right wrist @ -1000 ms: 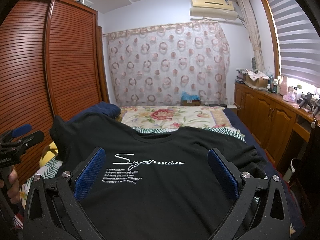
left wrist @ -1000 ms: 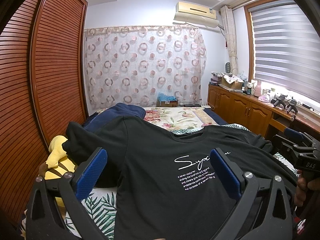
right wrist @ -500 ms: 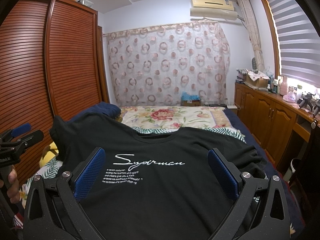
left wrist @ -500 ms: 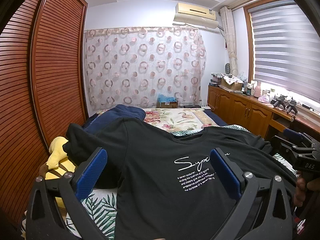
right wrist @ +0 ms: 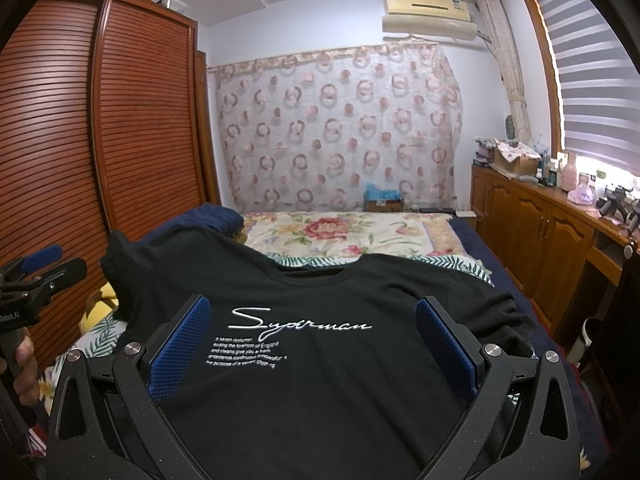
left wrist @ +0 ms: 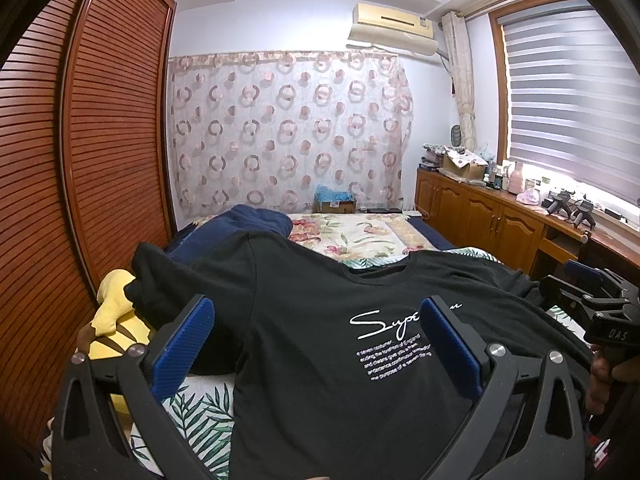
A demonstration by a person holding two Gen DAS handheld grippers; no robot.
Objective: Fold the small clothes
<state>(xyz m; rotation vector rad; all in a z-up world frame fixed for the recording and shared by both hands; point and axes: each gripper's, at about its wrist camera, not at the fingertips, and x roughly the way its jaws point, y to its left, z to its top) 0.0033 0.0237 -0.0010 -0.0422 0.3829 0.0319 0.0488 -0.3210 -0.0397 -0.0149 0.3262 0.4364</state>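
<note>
Black T-shirt [right wrist: 320, 360] lies print-up on the bed [right wrist: 344, 236], collar away from both claws, long axis running straight ahead. Left claw [left wrist: 316, 344] and right claw [right wrist: 312, 344] both released, empty, above the hem end. Left claw sits toward the shirt's left sleeve, right claw nearer its midline.

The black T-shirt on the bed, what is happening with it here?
A person holds a gripper in each hand above the black T-shirt, which lies spread face up on the bed. The left gripper and the right gripper are both open and hold nothing. No fold has been made yet.
</note>
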